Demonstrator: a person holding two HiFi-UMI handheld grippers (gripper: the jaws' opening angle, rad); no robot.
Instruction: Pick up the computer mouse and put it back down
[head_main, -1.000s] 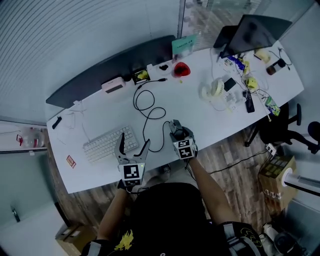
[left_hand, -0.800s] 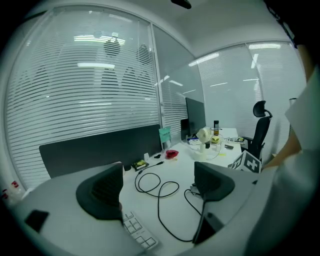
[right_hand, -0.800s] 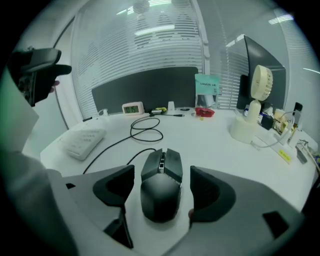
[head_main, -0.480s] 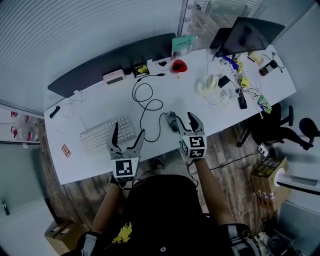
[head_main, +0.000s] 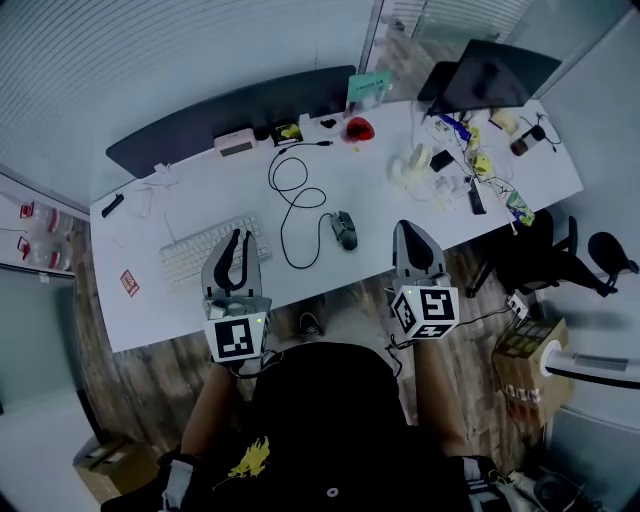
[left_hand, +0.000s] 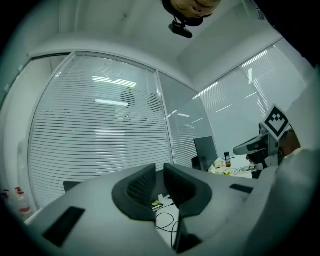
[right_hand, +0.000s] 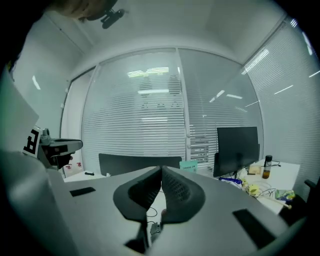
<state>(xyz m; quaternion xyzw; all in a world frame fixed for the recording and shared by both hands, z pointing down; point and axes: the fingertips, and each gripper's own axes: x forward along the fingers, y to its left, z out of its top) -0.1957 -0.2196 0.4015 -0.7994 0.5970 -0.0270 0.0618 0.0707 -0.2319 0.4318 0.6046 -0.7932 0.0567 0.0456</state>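
The white desk (head_main: 160, 225) has its front edge just ahead of me, and I have both tools lifted clear above it, over the strip between that edge and my body, with free air around each. The left gripper (head_main: 238, 240) points level toward the blinds, its tongs closing with only a thin gap and nothing between them. The right gripper (head_main: 412, 230) also points nearly level, tongs pressed together and empty. The computer mouse (head_main: 345, 229) lies on the desk near the front edge, between the two tools and apart from both. The keyboard (head_main: 195, 258) sits under the left tool's line, a looped cable (head_main: 300, 205) runs beside the mouse, and clutter (head_main: 450, 170) and a monitor (head_main: 495, 75) crowd the right end. An office chair (head_main: 545, 262) stands off the right side.
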